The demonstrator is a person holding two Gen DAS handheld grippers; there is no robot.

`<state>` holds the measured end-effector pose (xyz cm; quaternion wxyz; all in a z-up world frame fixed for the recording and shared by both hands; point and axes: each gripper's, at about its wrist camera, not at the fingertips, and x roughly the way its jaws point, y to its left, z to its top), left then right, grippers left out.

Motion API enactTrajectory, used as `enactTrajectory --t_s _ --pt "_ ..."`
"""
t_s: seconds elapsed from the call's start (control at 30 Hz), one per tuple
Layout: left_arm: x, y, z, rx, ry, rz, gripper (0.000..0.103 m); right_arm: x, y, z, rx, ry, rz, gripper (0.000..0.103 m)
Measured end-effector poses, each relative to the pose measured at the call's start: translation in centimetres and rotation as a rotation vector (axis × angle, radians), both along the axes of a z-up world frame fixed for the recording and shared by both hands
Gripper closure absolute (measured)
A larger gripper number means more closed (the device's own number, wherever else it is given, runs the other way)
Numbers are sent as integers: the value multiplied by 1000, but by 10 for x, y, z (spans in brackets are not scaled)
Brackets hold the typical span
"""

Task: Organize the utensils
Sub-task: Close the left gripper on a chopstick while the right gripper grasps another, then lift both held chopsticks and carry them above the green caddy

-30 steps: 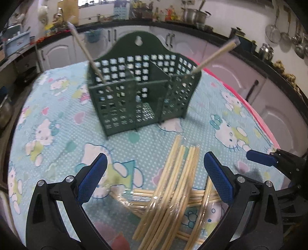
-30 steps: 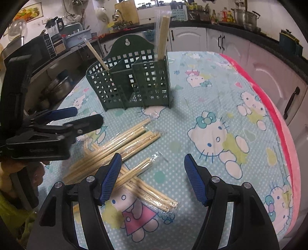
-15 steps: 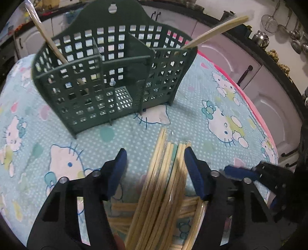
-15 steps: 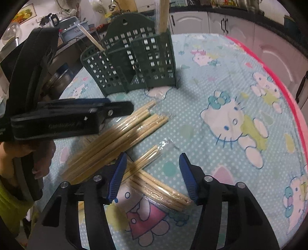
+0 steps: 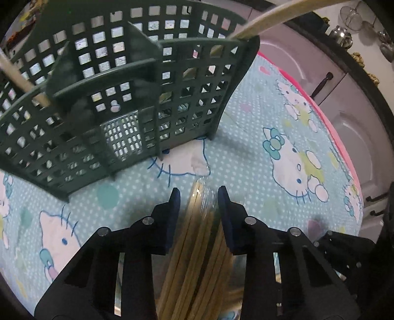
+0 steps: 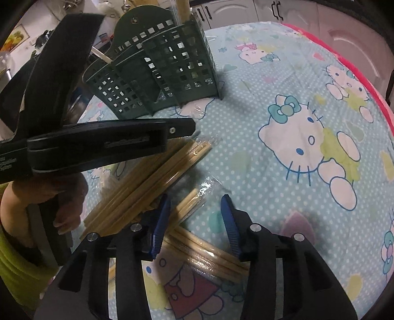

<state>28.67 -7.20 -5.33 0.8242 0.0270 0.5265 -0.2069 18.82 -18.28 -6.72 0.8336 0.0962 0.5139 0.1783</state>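
Left claw (image 5: 197, 194) straddles wrapped chopsticks (image 5: 197, 246), near green caddy (image 5: 138, 81).

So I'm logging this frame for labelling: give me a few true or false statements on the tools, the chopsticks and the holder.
1. The left tool straddles a wrapped chopstick bundle. True.
2. The green holder lies on its side. False: it stands upright on the tablecloth.
3. The right tool is over loose chopstick packs on the table. True.
4. The holder is empty. False: a chopstick pack already leans out of it.
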Motion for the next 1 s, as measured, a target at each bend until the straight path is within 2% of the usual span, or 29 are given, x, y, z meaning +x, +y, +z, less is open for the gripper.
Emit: enactTrajectory --t_s 0.13,0.4,0.63,0.83,1.0 --pt "9 -6 -1 2 6 4 79 5 0 0 -6 10 -12 72" --pt "20 -13 -4 27 27 -3 89 10 -10 1 21 10 -43 92" --pt "33 -4 -5 -26 86 9 96 12 -19 7 44 -7 -54 94" --pt "33 17 7 -132 96 47 97 13 -28 18 61 -40 -59 95" --pt "31 33 15 -177 81 66 97 17 -30 27 59 -71 -55 95"
